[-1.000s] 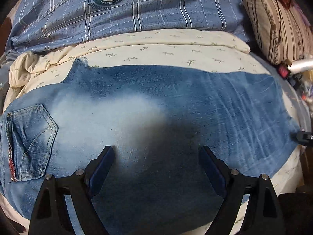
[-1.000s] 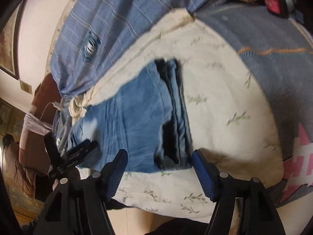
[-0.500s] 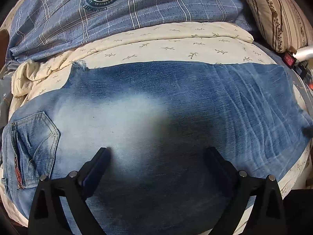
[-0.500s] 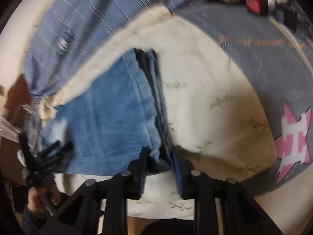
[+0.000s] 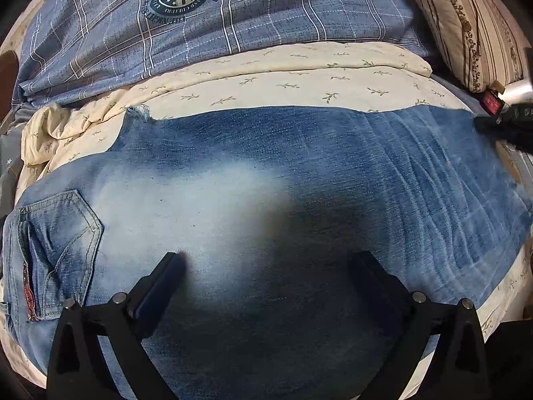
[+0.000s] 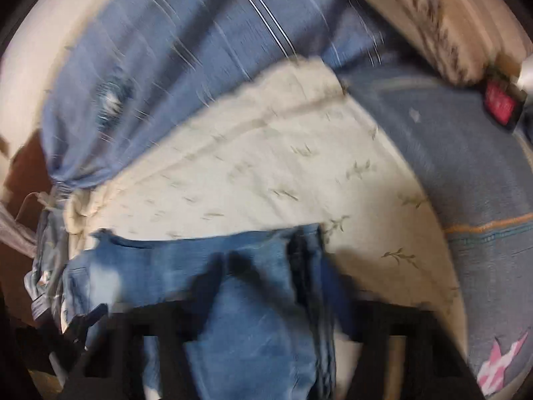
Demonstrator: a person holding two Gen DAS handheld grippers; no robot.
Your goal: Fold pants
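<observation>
Mid-fold: pants (image 5: 266, 180) lie flat on the cream quilt (image 5: 299, 80) on the bed. My right tool (image 6: 266, 286) has just been closing and now pinches the stacked hem end. Left tool (image 5: 266, 266) is spread wide, angled down over the seat, holding nothing. Next, I reckon: carry hem toward the waistband.

Cream leaf-print quilt (image 5: 299, 83) spread over the bed, blue plaid blanket (image 5: 266, 16) behind, striped pillow (image 5: 466, 26) far right
</observation>
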